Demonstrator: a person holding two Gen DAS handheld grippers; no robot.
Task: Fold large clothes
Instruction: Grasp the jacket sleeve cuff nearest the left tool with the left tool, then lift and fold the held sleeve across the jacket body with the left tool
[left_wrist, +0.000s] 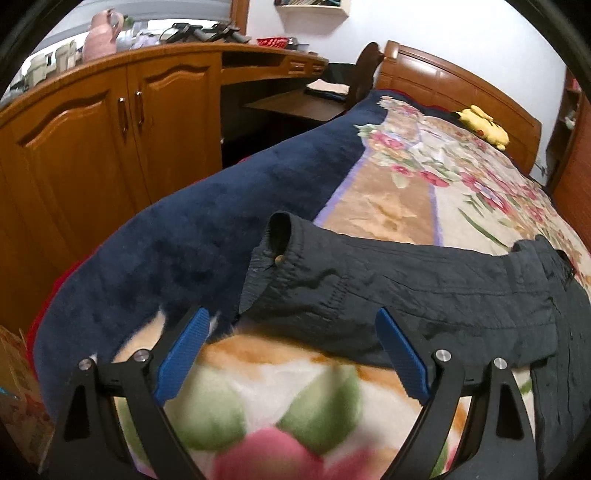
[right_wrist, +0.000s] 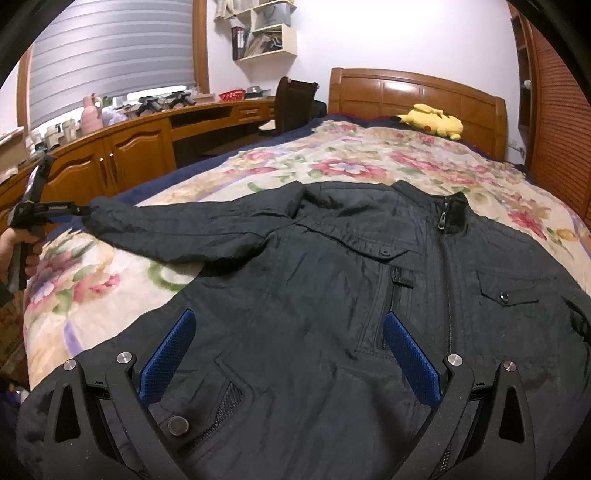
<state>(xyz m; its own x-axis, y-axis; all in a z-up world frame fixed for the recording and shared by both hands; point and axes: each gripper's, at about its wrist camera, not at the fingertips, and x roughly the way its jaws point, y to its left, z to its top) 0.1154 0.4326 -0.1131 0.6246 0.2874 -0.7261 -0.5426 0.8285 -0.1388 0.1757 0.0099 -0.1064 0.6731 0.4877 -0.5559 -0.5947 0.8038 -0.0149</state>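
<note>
A black zip jacket (right_wrist: 332, 288) lies front up on the floral bedspread (right_wrist: 332, 158), collar toward the headboard. One sleeve (left_wrist: 406, 280) stretches out to the left, its cuff (left_wrist: 277, 240) open toward the bed's side. My left gripper (left_wrist: 291, 321) is open, its blue pads just short of the sleeve's cuff end; it also shows in the right wrist view (right_wrist: 70, 214), touching the cuff tip. My right gripper (right_wrist: 288, 325) is open and hovers over the jacket's lower front, holding nothing.
A yellow plush toy (right_wrist: 432, 122) lies by the wooden headboard (right_wrist: 417, 88). A wooden cabinet and desk (left_wrist: 110, 122) run along the bed's left side, with a chair (right_wrist: 295, 99) at the desk. A dark blue blanket border (left_wrist: 184, 236) hangs over the bed's left edge.
</note>
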